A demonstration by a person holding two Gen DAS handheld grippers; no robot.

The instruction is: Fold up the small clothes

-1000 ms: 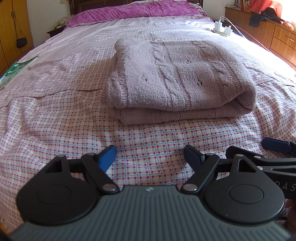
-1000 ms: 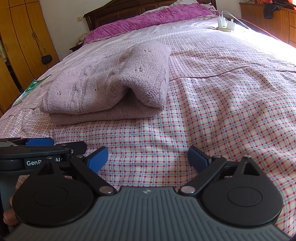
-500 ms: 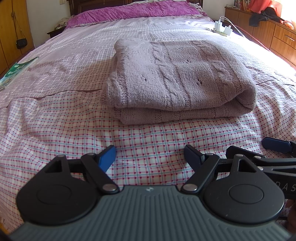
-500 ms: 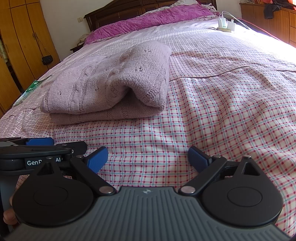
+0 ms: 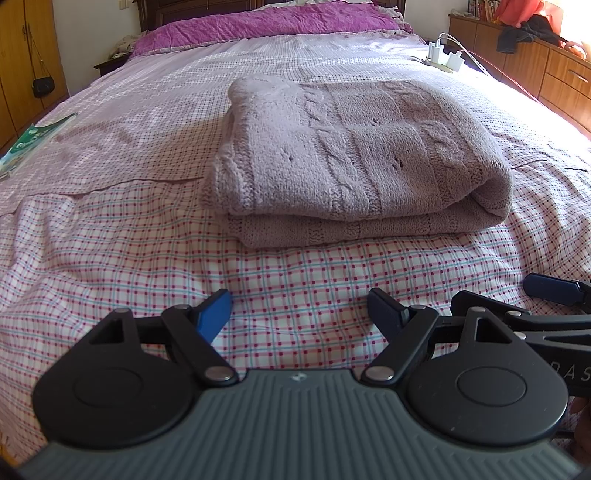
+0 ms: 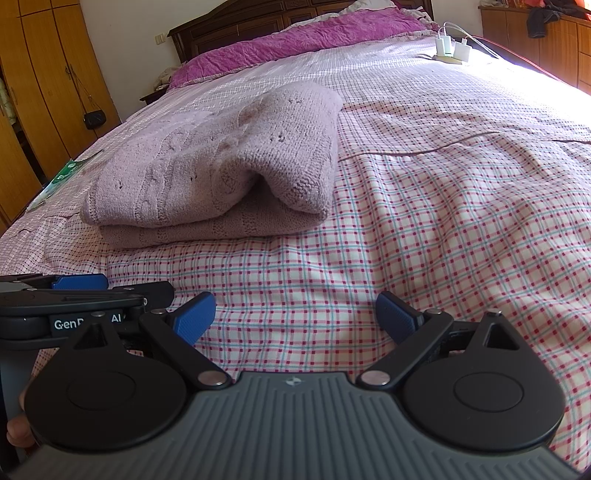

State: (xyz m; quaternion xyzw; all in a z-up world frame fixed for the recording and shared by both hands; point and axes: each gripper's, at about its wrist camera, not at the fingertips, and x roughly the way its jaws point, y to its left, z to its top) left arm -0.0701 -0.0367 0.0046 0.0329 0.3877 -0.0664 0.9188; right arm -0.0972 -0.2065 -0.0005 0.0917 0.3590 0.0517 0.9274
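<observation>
A lilac cable-knit sweater (image 5: 354, 162) lies folded in a thick stack on the checked bedspread (image 5: 110, 266). In the right wrist view the sweater (image 6: 229, 162) sits ahead and to the left. My left gripper (image 5: 299, 314) hovers open over the bedspread, well short of the sweater's near edge, nothing between its blue pads. My right gripper (image 6: 295, 314) is open too, empty, beside the left one and to the right of the sweater. Each gripper shows at the edge of the other's view: the right one (image 5: 554, 291), the left one (image 6: 79, 282).
A green booklet (image 5: 33, 136) lies near the bed's left edge. White chargers with cables (image 5: 445, 55) rest at the far right of the bed. Purple pillows (image 5: 258, 22) line the headboard. A wooden dresser (image 5: 554, 74) stands right, a wardrobe (image 6: 40, 92) left.
</observation>
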